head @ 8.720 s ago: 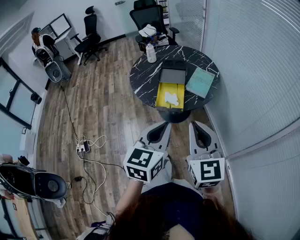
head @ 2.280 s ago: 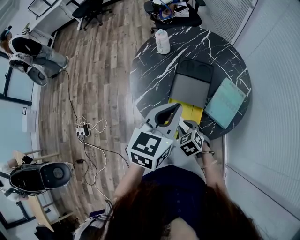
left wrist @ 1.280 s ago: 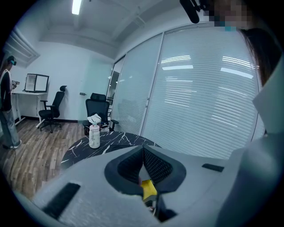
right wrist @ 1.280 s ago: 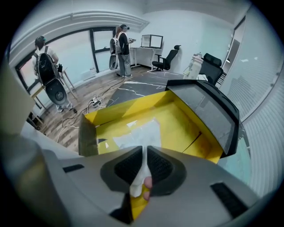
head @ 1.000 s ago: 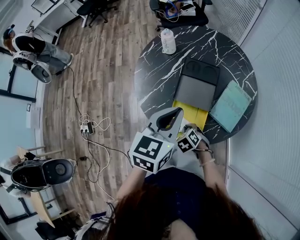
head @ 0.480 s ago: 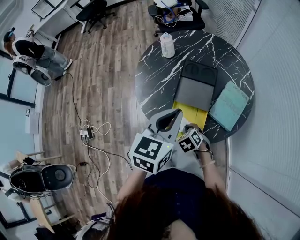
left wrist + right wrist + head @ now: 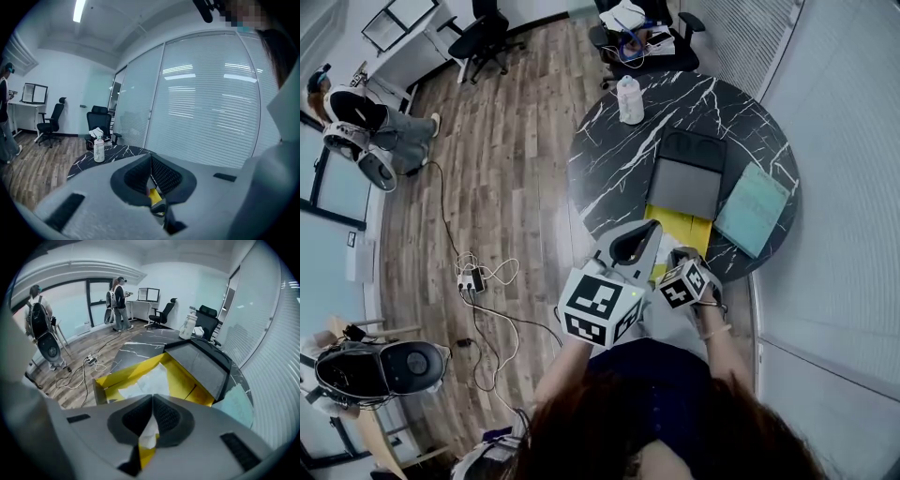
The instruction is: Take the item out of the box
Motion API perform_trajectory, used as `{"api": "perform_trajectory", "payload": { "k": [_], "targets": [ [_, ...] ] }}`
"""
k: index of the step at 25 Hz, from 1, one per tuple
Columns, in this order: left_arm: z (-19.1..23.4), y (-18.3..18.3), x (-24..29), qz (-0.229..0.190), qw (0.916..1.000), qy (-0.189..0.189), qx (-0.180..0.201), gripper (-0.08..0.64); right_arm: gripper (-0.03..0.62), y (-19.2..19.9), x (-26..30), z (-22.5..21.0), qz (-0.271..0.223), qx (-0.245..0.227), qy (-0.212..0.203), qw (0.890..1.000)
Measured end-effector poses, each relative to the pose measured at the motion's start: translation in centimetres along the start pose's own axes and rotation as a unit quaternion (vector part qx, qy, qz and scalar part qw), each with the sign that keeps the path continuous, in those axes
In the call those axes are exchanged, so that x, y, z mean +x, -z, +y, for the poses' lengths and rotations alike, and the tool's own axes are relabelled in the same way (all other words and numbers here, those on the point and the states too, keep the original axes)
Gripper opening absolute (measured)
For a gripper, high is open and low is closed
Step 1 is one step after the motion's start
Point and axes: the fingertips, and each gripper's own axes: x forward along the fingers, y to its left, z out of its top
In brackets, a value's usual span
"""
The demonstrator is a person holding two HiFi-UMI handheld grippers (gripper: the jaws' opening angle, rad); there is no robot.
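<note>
Yellow-lined box open. Right gripper apparently pinching the white paper item; left gripper pressed together, empty. Next: lift clear.

The box was yellow inside, its lid grey; the paper white; the worktop black marble with white veins.

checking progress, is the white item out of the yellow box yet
No, the white item lies inside the open yellow box.

Left tool (jaws together) before marble table
</note>
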Motion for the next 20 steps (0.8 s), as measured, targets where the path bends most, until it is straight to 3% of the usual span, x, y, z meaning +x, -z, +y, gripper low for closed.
{"api": "perform_trajectory", "payload": {
  "k": [20],
  "targets": [
    [-1.2,0.0,-6.2,-0.029,0.9991,0.024,0.017,0.028,0.026,-1.5,-6.5,-0.9,-0.074,0.068,0.105,0.989]
  ]
}}
